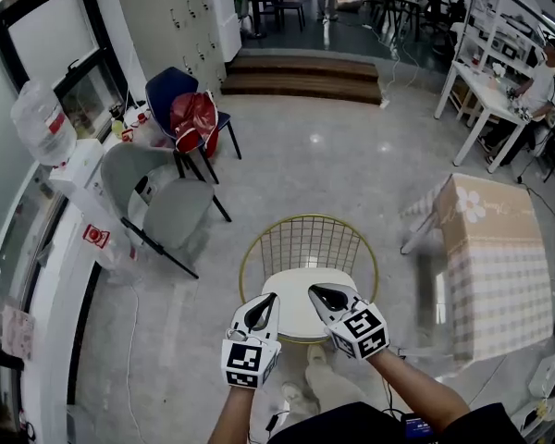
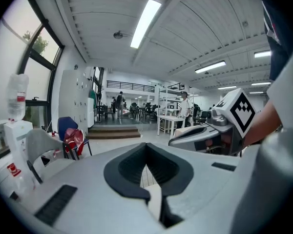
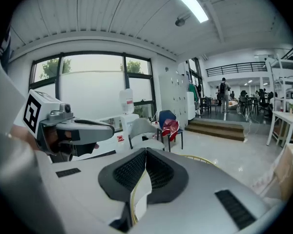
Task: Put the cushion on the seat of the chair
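cushion (image 1: 301, 314): one, on one chair (image 1: 305, 243); left gripper (image 1: 269, 301), right gripper (image 1: 315, 292) closed.

- Head view: left gripper (image 1: 267, 302) has its jaws closed tip to tip, with nothing between the pads. Its left marker cube (image 1: 249, 363) faces up.
- The right gripper (image 1: 316, 291) also has its jaws together, tips meeting, with nothing clamped. Its right marker cube (image 1: 362, 329) is tilted outward.
- The two grippers sit side by side, near each other but apart. Their tips angle toward one another and point forward and slightly down.
- The left forearm (image 1: 229, 418) enters from the bottom edge, nearly straight.
- The right forearm (image 1: 418, 388) enters at a slant from the lower right.
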